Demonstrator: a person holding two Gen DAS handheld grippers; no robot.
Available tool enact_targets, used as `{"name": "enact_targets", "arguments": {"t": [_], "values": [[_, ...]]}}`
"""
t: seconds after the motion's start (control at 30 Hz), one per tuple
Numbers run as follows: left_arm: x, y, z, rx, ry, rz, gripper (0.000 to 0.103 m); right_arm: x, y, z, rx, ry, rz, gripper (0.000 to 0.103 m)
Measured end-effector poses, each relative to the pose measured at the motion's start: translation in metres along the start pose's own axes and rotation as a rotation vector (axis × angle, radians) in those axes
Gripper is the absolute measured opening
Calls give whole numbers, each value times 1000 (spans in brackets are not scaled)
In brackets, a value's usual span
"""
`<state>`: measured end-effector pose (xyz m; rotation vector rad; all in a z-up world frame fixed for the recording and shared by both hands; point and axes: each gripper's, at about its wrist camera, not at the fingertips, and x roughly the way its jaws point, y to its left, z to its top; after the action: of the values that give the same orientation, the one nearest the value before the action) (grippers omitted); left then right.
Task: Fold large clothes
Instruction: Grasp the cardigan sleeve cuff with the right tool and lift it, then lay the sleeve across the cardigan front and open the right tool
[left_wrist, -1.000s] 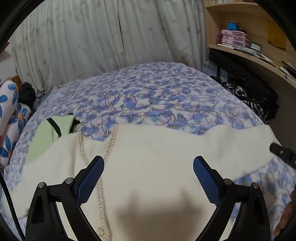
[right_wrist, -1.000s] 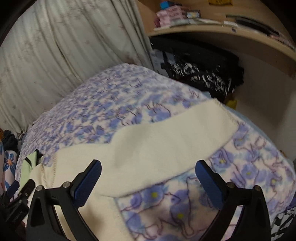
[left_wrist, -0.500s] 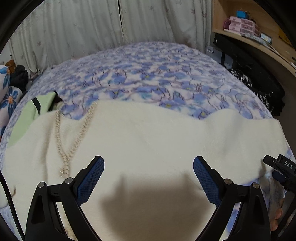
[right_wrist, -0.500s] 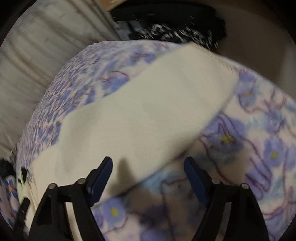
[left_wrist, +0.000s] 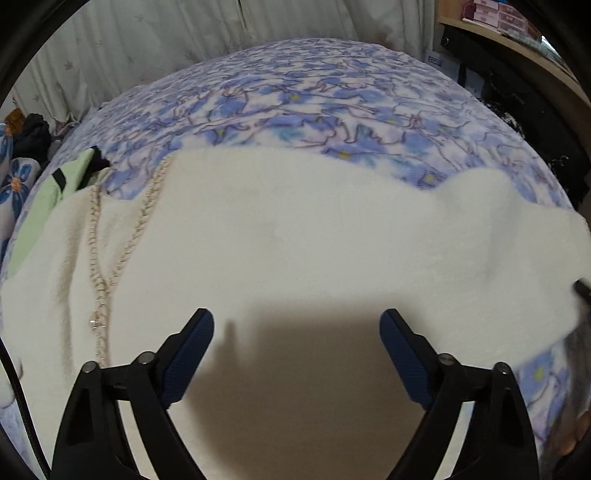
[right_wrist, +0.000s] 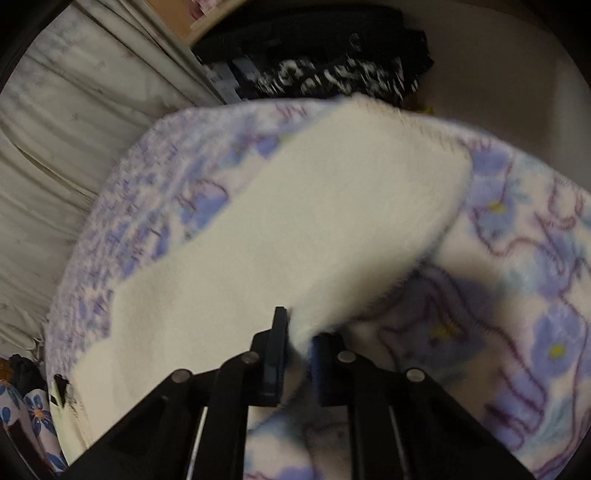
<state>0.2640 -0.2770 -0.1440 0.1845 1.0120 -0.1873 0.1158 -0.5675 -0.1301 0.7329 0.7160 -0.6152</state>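
Left wrist: fluffy cream cardigan (left_wrist: 295, 236), bead-trimmed, spread flat on floral blanket (left_wrist: 332, 107).

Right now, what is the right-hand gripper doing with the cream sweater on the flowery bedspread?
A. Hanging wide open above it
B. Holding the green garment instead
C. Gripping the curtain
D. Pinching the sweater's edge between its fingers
D: in the right wrist view the right gripper has just closed, and its two fingers stand close together with a fold of the cream sweater's edge caught between them.
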Motion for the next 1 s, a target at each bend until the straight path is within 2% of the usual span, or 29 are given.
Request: {"name": "enact_targets", "arguments": {"t": [0.1,0.23,0.37,0.47,0.53,0.6,0.67,0.7,0.73,0.77,0.8,0.87,1.0], "values": [[-12,15,-3,-19,-21,9,89,-30,31,1,-103,-105,28,8],[-34,50,-7,-69,-62,11,89,-72,97,-8,-335,-224,106,8],[-54,99,-16,-159,-85,15,89,-102,173,-50,-633,-272,226,8],[-67,141,-27,-243,-96,13,89,-113,217,-106,-865,-246,326,8],[-73,168,-37,-290,-100,19,89,-112,238,-155,-1027,-205,356,8],[-75,191,-49,-321,-98,34,89,-102,252,-206,-1157,-119,383,9],[-74,209,-60,-326,-87,48,89,-89,255,-243,-1216,-5,401,11],[-72,214,-63,-322,-81,52,89,-81,255,-264,-1243,68,401,14],[-71,218,-68,-317,-75,58,89,-73,255,-283,-1274,121,360,16],[-70,223,-73,-311,-69,60,89,-69,253,-298,-1308,136,314,27],[-70,225,-77,-306,-66,59,89,-68,249,-308,-1330,129,293,37],[-70,226,-84,-292,-64,53,89,-75,244,-316,-1358,98,268,43],[-75,216,-90,-259,-77,32,89,-96,232,-293,-1261,112,322,45]]}}
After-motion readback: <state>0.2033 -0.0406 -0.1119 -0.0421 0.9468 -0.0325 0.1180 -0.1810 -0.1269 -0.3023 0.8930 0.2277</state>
